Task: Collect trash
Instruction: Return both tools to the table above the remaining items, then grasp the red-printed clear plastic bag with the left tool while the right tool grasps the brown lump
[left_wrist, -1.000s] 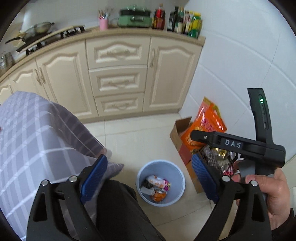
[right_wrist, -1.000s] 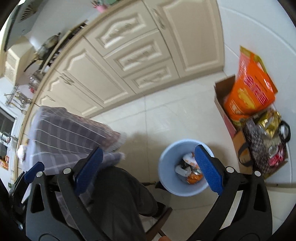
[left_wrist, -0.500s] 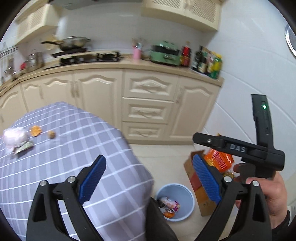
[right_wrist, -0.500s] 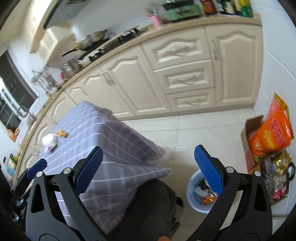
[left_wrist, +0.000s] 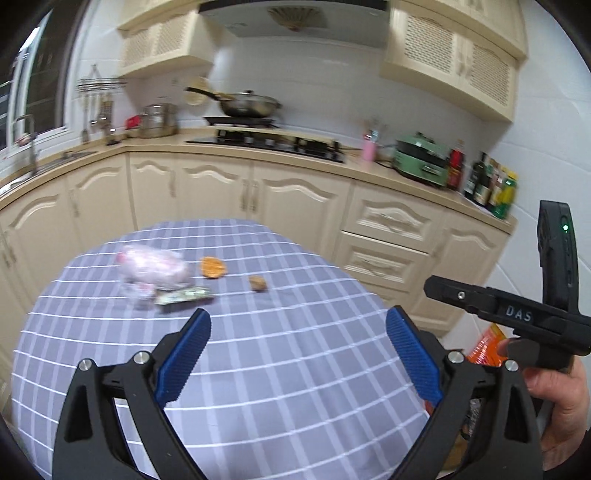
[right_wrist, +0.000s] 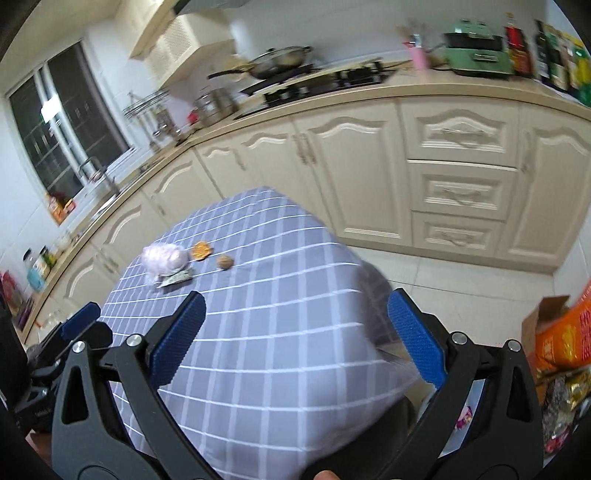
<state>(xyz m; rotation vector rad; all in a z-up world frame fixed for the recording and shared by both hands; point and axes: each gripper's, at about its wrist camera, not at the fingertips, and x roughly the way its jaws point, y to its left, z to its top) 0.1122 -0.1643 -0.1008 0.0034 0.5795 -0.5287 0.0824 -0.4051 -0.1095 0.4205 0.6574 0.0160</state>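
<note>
**Now over the tabletop, both grippers wide and empty**

Both tools hover above the tabletop (left_wrist: 295, 369), which wears a grey cloth with a white grid. The left gripper (left_wrist: 297, 354) has its blue pads spread wide with nothing between them; the right gripper (right_wrist: 295, 341) is just as wide apart and equally empty. A hand (left_wrist: 561, 410) grips the right tool's handle at the edge of the left view. The trash lies together at the far side of the cloth: a crumpled clear plastic bag (left_wrist: 153, 271), blurred, with a flat wrapper (left_wrist: 184, 295) touching its near edge, an orange peel (left_wrist: 212, 266) just beside it, and a walnut (left_wrist: 258, 283) a little apart to the right.
</note>
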